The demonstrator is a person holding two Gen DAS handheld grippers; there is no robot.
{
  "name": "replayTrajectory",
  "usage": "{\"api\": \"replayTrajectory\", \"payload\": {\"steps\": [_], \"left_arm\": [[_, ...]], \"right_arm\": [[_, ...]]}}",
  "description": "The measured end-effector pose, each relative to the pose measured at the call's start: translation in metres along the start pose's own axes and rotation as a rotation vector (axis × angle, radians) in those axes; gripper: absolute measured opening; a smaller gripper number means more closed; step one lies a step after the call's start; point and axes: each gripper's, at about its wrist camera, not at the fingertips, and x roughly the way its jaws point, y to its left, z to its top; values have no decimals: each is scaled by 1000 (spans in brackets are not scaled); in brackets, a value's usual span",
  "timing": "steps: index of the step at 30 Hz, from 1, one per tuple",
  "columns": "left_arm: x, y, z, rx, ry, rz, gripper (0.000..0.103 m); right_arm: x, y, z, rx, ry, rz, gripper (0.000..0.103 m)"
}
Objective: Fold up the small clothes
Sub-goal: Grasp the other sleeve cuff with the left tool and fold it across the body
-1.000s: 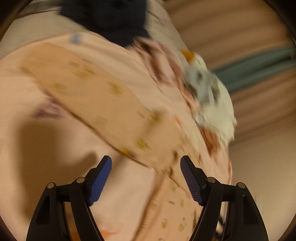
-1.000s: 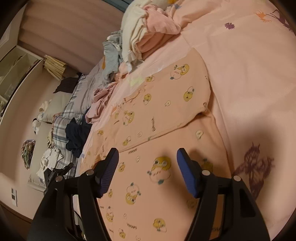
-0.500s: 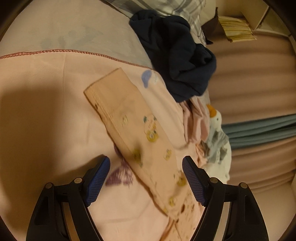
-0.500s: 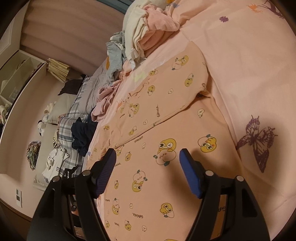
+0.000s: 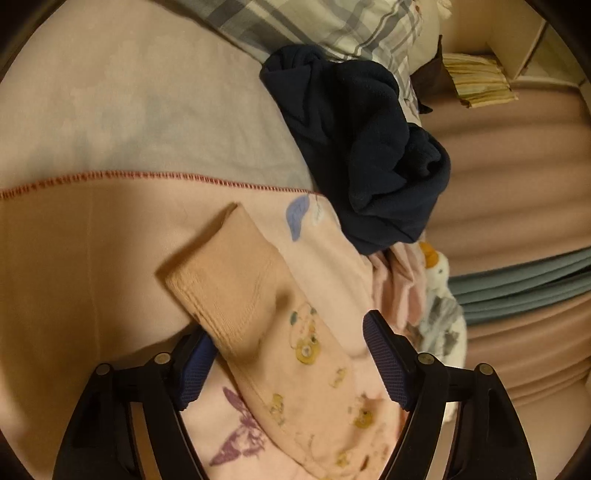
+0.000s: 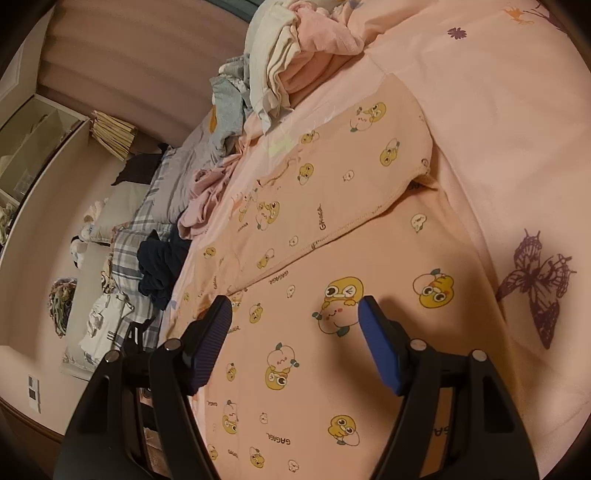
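Note:
A peach garment printed with yellow cartoon figures (image 6: 332, 206) lies flat on the pink bed sheet (image 6: 517, 110), one panel folded over its body. In the left wrist view its long sleeve ends in a ribbed cuff (image 5: 229, 288). My left gripper (image 5: 291, 363) straddles that sleeve just behind the cuff. Its jaws are closing, the pads still apart from the cloth, and the cuff's edge covers part of the left finger (image 5: 192, 369). My right gripper (image 6: 295, 339) hovers open over the garment's body with nothing gripped.
A crumpled navy garment (image 5: 369, 147) lies beyond the cuff, beside a plaid pillow (image 5: 314, 26). A duck toy (image 5: 439, 288) sits at the bed's edge. A heap of unfolded clothes (image 6: 295, 55) is at the far end. Curtains hang behind.
The left gripper has swung round and closed in on the sleeve, so the cuff now lies between its fingers. The right gripper has stayed almost still over the garment.

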Motion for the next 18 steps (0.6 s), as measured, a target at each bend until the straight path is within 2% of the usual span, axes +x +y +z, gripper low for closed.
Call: {"api": "replayTrajectory", "payload": {"steps": [2,4,5,6,11,16,18], "left_arm": [[0,-1,-1,30,-13,63,57],[-1,2,0,51,-14,122,30],[-1,4,1,57,-12,145,23],[-2,6,2,64,-7,175,11],[-20,3,2,94,-49,213,10],[-53,-23,-1,148,-145,186,10],[-57,-33,-1,174,-152,177,10]], "right_arm": [[2,1,-1,-4,4,-2,72],[3,2,-3,-7,7,-4,72],[3,3,-4,-7,7,-6,72],[3,3,-4,-9,6,-7,72],[0,5,-5,-12,3,-12,72],[-8,7,-8,-21,-7,-11,72],[-10,5,-9,-19,-8,-7,72]]}}
